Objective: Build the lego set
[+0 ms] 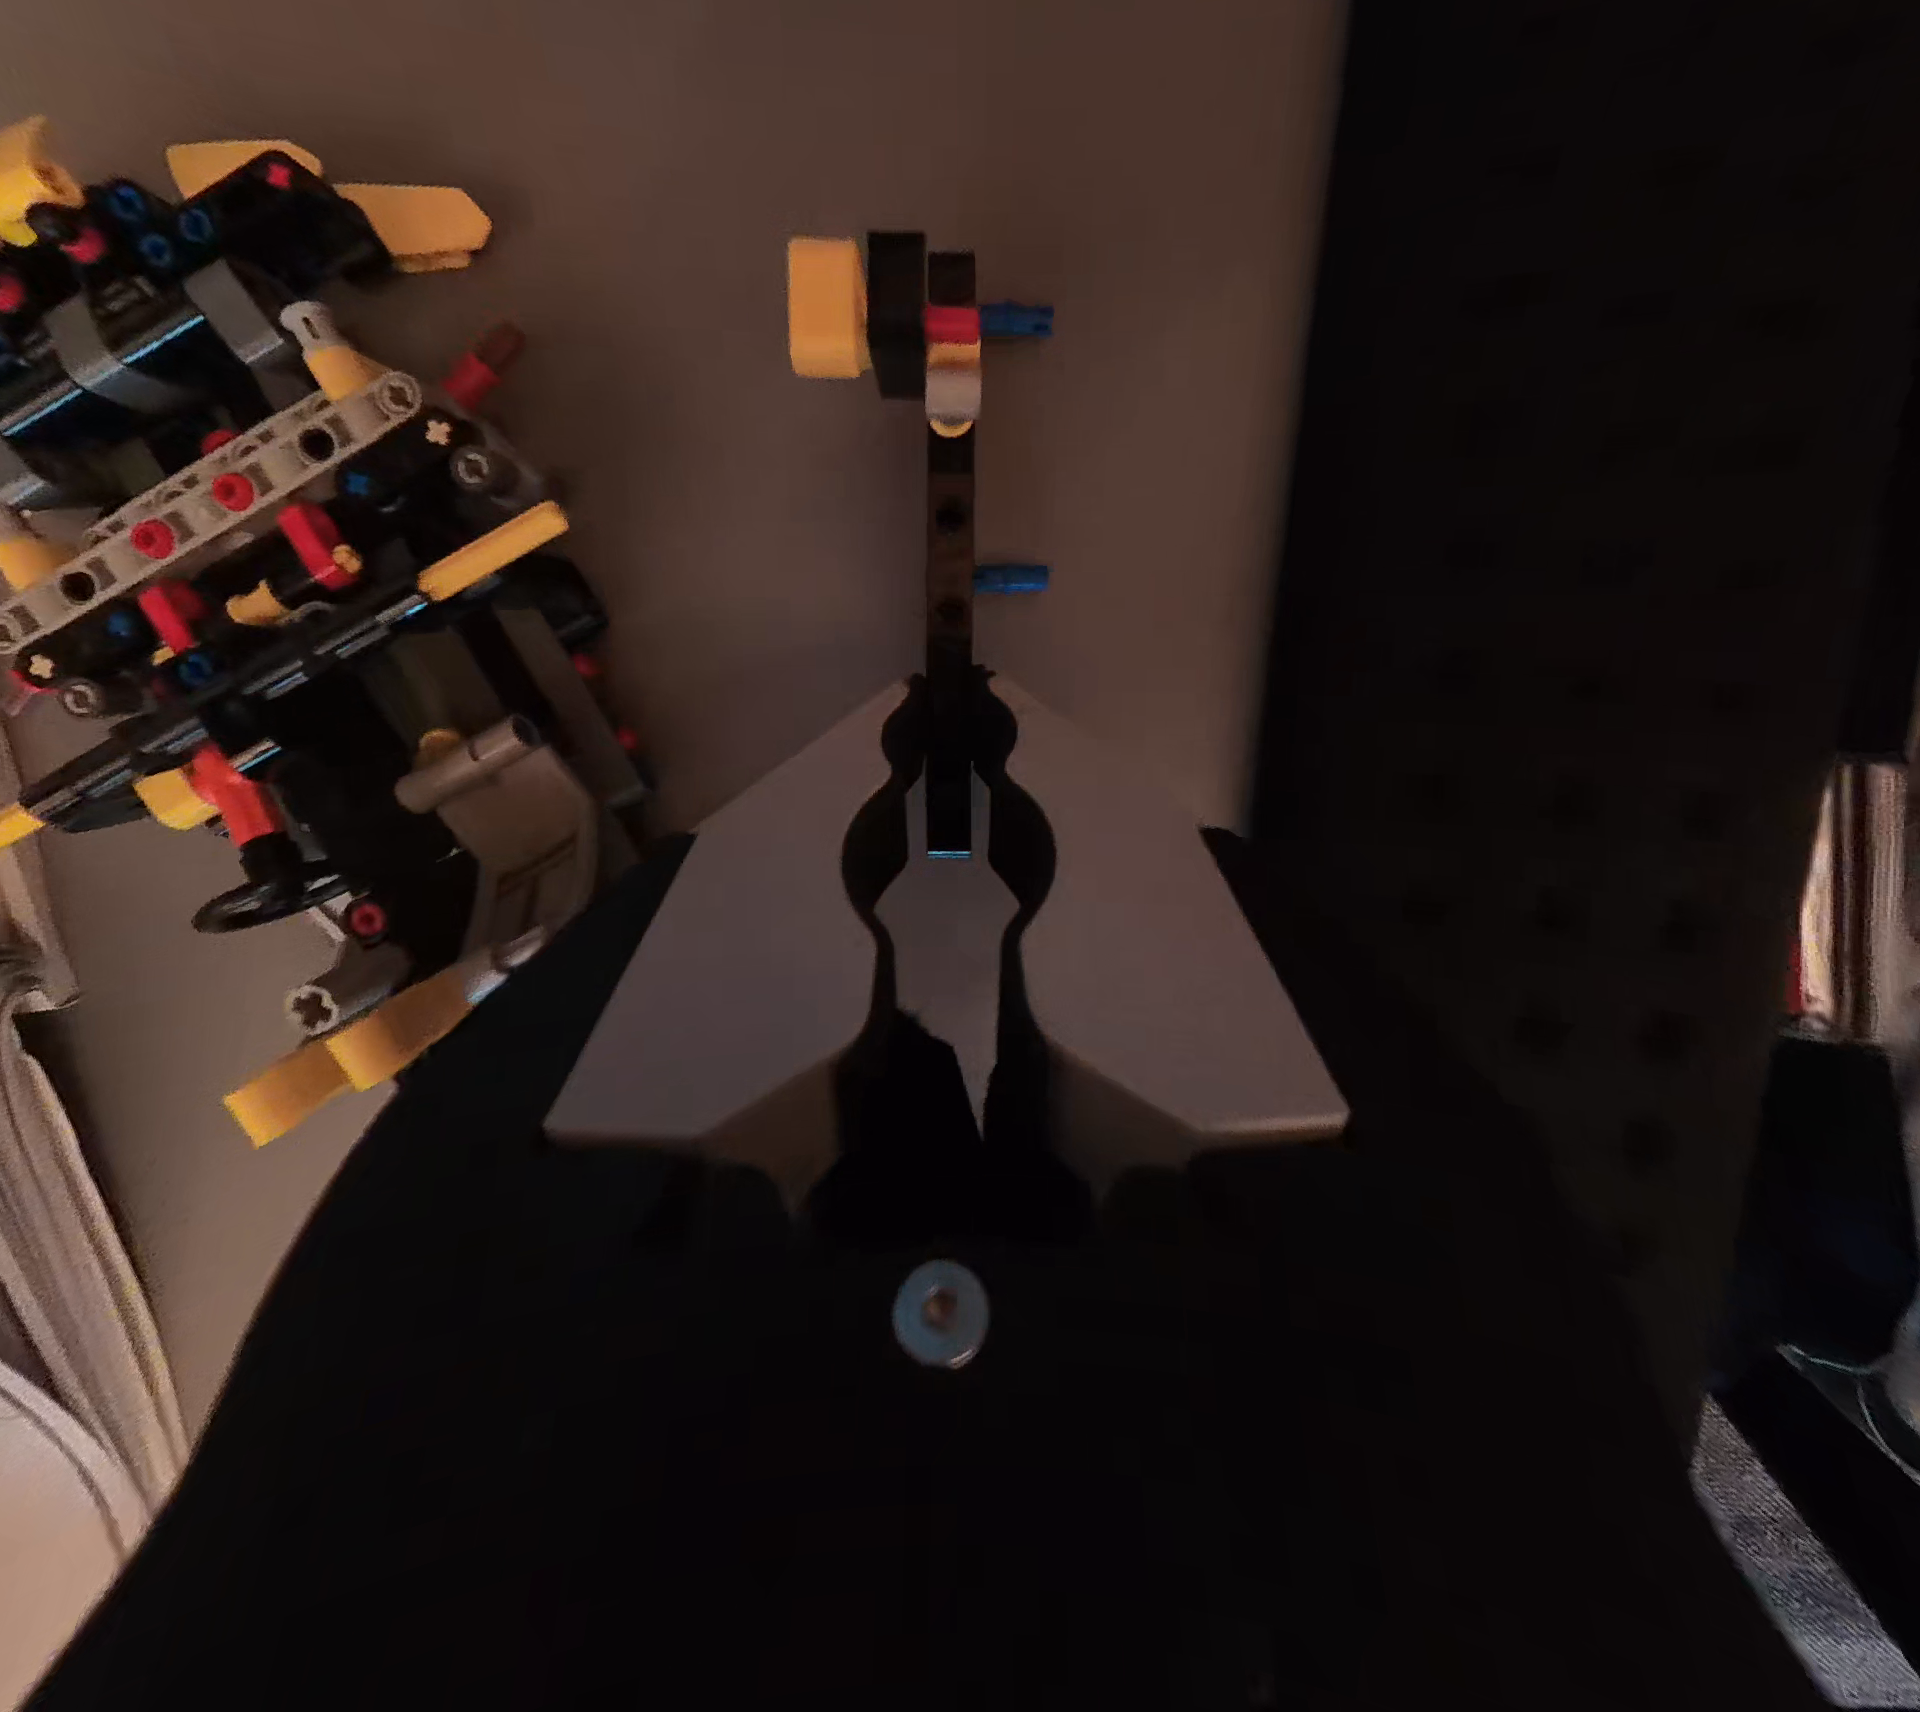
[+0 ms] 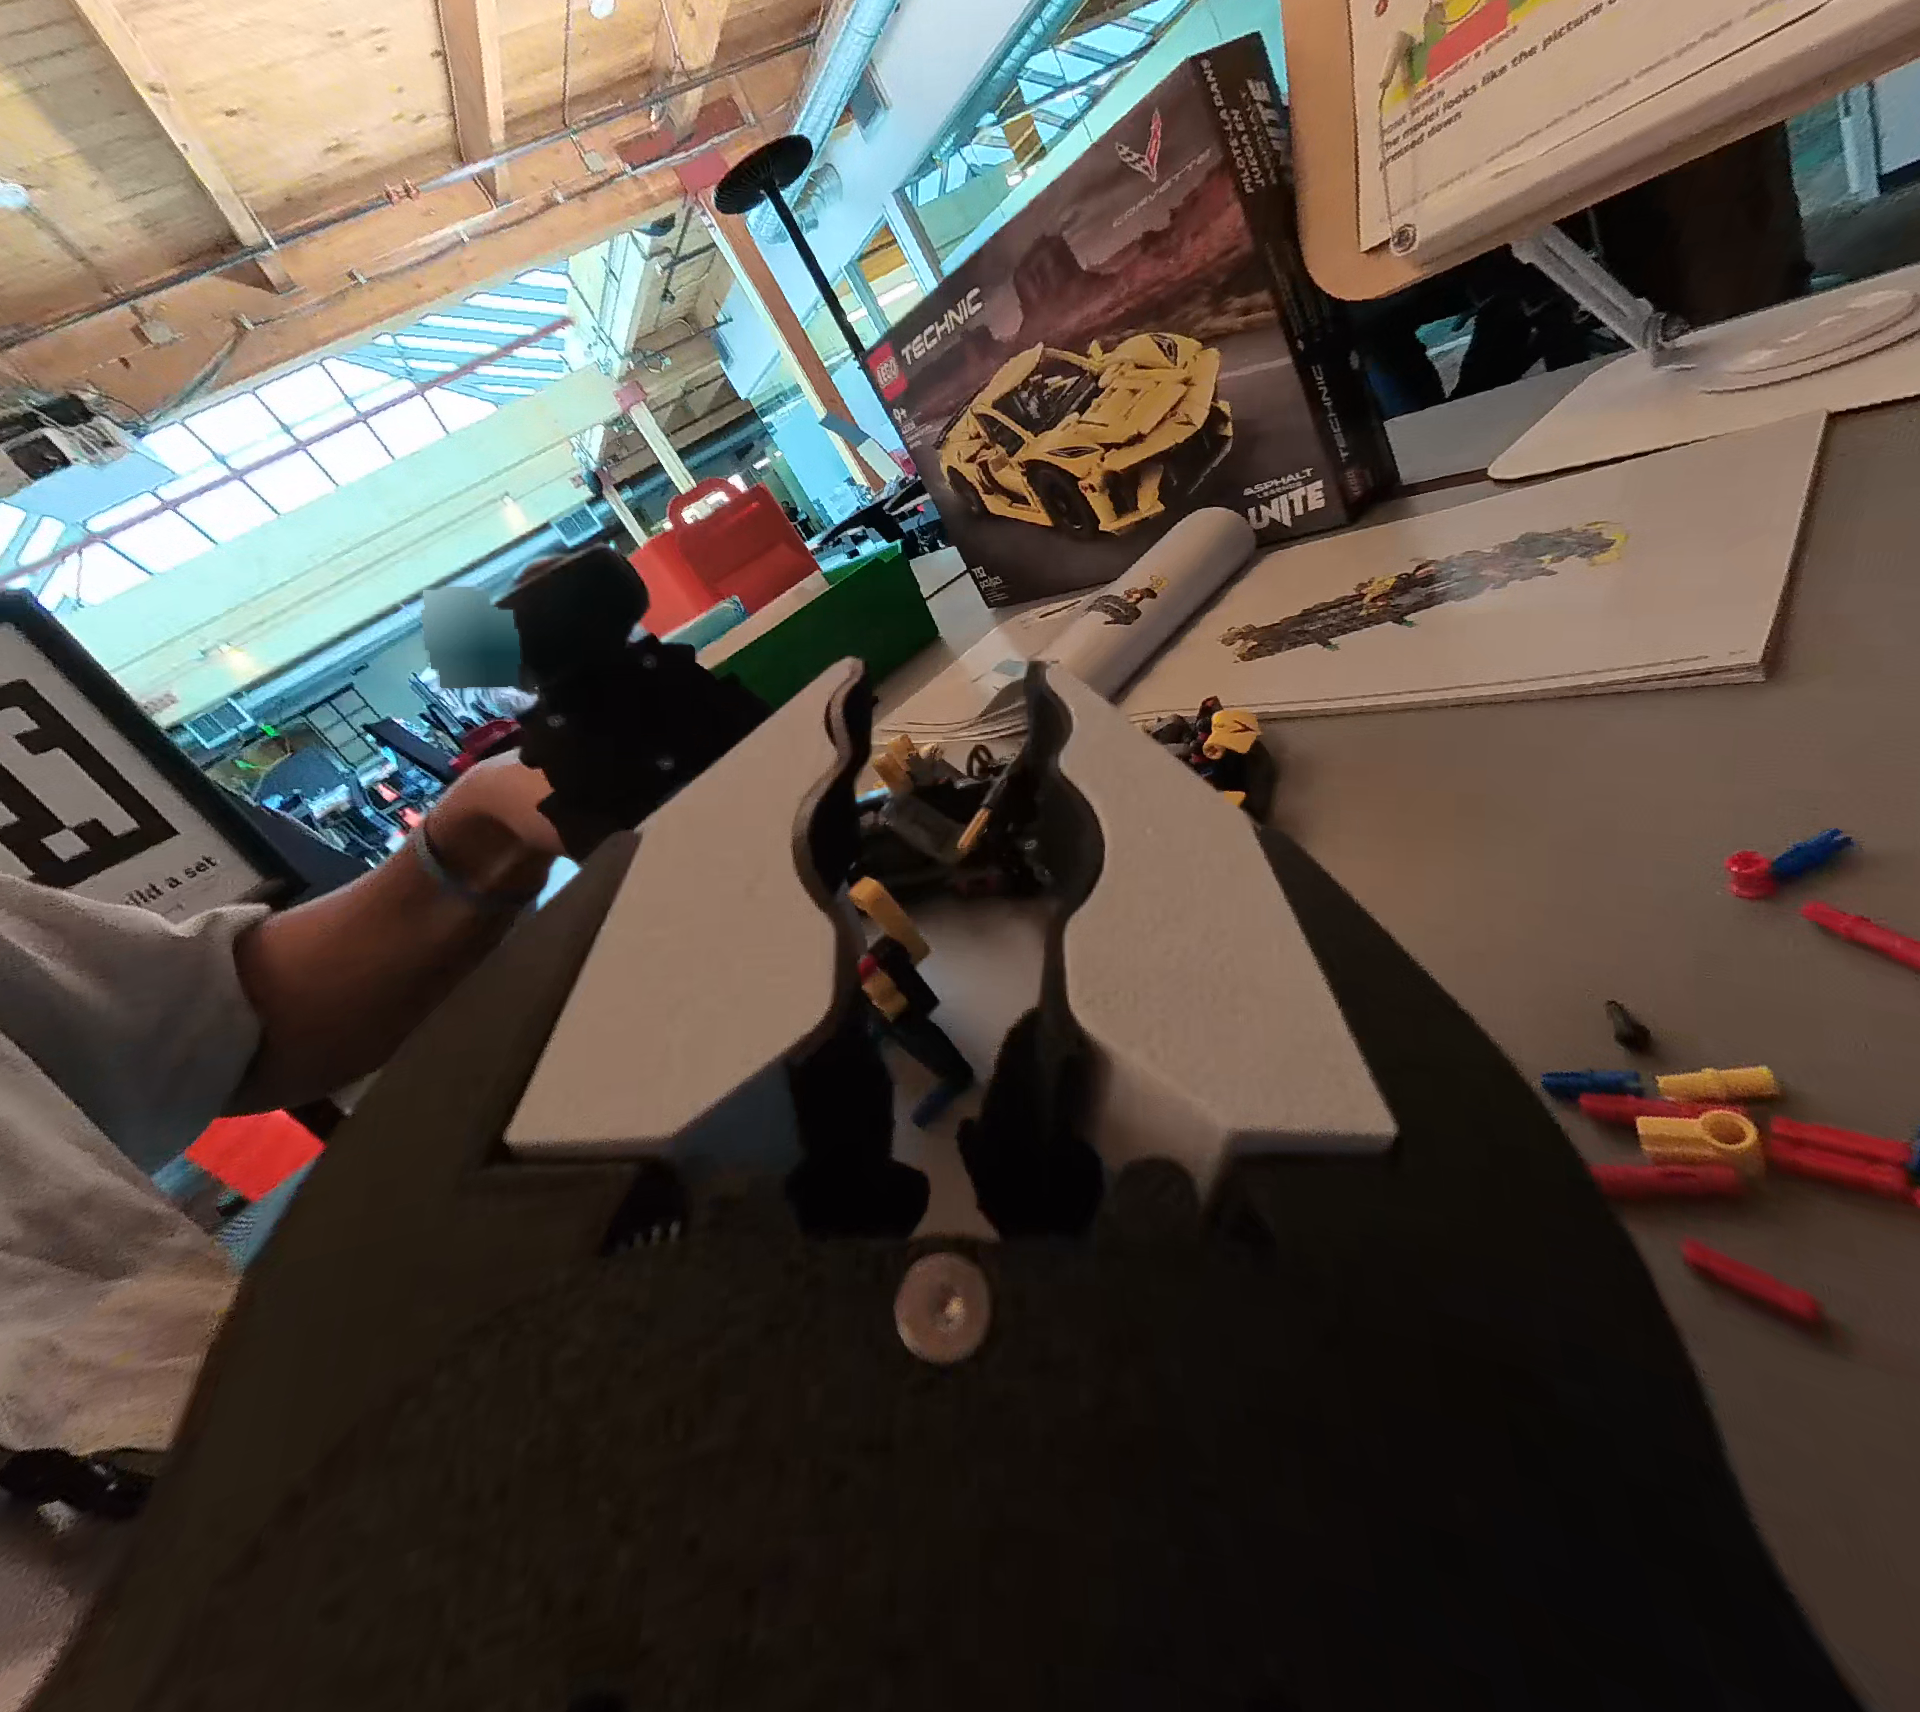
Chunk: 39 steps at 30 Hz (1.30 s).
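Left tool (image 1: 948, 727) clenched on a slim black beam (image 1: 950, 561); right tool (image 2: 951, 727) parted and holding nothing.

The beam stands up out of the left tool's tips, with blue pins (image 1: 1013, 579) on its right side and a yellow piece (image 1: 826, 308) at its top. The half-built car chassis (image 1: 260, 561) lies on the grey surface (image 1: 727, 52) to the left, apart from it. Through the right tool's wide gap the same chassis shows, with loose red, yellow and blue pins (image 2: 1704, 1132) scattered to the right.
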{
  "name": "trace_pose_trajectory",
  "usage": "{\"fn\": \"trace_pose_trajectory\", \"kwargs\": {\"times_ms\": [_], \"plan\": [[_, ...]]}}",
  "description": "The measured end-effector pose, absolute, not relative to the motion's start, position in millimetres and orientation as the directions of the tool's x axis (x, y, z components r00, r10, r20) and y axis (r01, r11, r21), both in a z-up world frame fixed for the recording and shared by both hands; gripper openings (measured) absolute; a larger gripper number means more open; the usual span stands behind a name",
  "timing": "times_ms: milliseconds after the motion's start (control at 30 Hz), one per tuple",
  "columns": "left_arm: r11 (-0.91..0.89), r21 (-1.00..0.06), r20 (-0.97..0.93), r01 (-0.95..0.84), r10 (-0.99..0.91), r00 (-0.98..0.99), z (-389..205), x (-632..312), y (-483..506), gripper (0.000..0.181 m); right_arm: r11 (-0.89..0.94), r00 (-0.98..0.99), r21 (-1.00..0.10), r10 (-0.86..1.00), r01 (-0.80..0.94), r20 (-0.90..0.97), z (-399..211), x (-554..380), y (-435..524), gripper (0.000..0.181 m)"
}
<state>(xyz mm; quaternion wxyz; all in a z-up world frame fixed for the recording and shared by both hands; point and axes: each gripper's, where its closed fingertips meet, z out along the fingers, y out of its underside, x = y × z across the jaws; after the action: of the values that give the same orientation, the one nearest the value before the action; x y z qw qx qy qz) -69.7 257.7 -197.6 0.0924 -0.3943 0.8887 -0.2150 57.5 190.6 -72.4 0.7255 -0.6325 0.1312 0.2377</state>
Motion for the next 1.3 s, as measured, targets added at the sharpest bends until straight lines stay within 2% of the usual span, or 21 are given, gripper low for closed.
{"fn": "trace_pose_trajectory", "kwargs": {"times_ms": [200,267,333,633,700,767,867,933,967,1067,1200,1300], "plan": [[0.591,-0.486,-0.036,-0.644,-0.750,-0.661,-197.5,-68.0,257.6,0.010,0.004,0.889,-0.905,0.191,-0.426,-0.417,-81.2,38.9,200.7,0.029],[0.577,-0.513,-0.061,-0.636,-0.763,-0.643,-196.1,-65.6,257.6,0.025,-0.010,0.892,-0.912,0.200,-0.411,-0.405,-82.4,35.4,202.0,0.029],[0.557,-0.540,-0.071,-0.631,-0.778,-0.625,-194.4,-65.6,256.8,0.030,-0.004,0.888,-0.907,0.199,-0.422,-0.414,-82.0,37.1,201.7,0.029],[0.341,-0.730,-0.009,-0.592,-0.871,-0.491,-163.7,-75.2,260.3,0.032,-0.001,0.884,-0.895,0.155,-0.446,-0.441,-83.5,46.7,205.4,0.026],[0.254,-0.790,0.023,-0.558,-0.898,-0.440,-146.1,-75.4,271.6,0.032,0.004,0.892,-0.900,0.134,-0.436,-0.431,-82.1,50.4,210.0,0.026],[0.115,-0.872,0.073,-0.476,-0.931,-0.357,-120.7,-71.2,293.0,0.032,-0.001,0.906,-0.907,0.036,-0.421,-0.421,-83.9,66.4,218.8,0.029],[-0.171,-0.963,0.212,-0.209,-0.958,-0.191,-74.3,-65.8,351.2,0.031,-0.053,0.933,-0.941,-0.156,-0.335,-0.324,-90.1,99.8,237.7,0.032],[-0.308,-0.950,0.310,-0.051,-0.950,-0.037,-58.3,-71.7,405.8,0.027,-0.137,0.946,-0.950,-0.212,-0.279,-0.247,-99.1,114.2,254.1,0.033],[-0.308,-0.951,0.308,0.002,-0.951,0.028,-56.3,-76.6,428.6,0.024,-0.171,0.949,-0.952,-0.235,-0.252,-0.209,-104.4,120.5,261.0,0.033],[-0.154,-0.986,0.163,0.061,-0.965,0.206,-59.2,-87.4,470.8,0.022,-0.206,0.956,-0.963,-0.268,-0.174,-0.116,-115.8,128.5,270.7,0.033],[-0.101,-0.993,0.115,0.068,-0.965,0.237,-59.7,-89.9,473.7,0.022,-0.214,0.954,-0.972,-0.299,-0.096,-0.028,-116.7,131.4,263.2,0.026],[-0.093,-0.996,0.087,-0.010,-0.962,0.257,-78.6,-79.9,472.0,0.023,-0.250,0.955,-0.961,-0.295,-0.114,-0.037,-125.3,131.7,263.2,0.026]]}}
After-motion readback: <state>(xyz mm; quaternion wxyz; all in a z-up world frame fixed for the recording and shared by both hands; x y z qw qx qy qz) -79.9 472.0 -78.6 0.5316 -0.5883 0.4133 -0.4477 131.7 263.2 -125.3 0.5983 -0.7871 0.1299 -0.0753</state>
